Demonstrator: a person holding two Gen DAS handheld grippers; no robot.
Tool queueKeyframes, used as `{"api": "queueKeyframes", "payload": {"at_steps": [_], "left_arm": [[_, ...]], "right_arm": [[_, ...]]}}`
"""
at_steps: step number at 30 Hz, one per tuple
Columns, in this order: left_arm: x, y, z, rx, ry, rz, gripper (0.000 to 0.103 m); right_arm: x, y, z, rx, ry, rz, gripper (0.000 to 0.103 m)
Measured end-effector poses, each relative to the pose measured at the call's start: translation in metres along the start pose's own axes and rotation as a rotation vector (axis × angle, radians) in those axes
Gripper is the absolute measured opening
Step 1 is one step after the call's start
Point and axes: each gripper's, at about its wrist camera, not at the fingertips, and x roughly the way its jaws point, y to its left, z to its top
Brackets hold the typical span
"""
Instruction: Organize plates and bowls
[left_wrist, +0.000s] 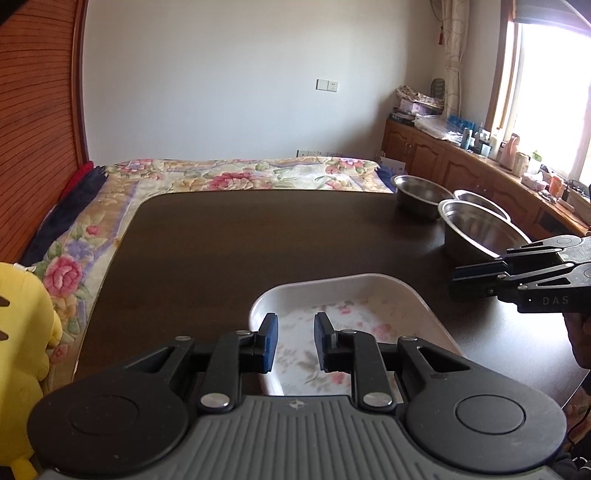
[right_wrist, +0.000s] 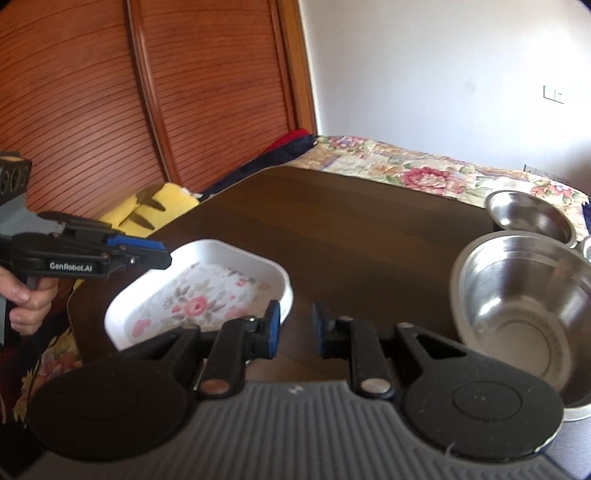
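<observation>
Altogether, three steel bowls and one floral plate sit on the table.

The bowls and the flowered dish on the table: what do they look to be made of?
The three bowls, nearest one, look like stainless steel: silvery, with mirror-like glints and faint rings inside. The flowered dish has a smooth glossy white rim and a printed rose pattern, so it is probably glazed ceramic, though melamine would look much the same.
</observation>
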Motion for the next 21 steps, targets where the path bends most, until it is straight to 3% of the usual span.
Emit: {"api": "queueKeyframes", "payload": {"at_steps": [21], "left_arm": [[0.032,-0.051,0.027,0.059,-0.013,-0.098,0.024]], "right_arm": [[-0.040,-0.065,-0.005,0.110,-0.144,-0.167,0.022]]}}
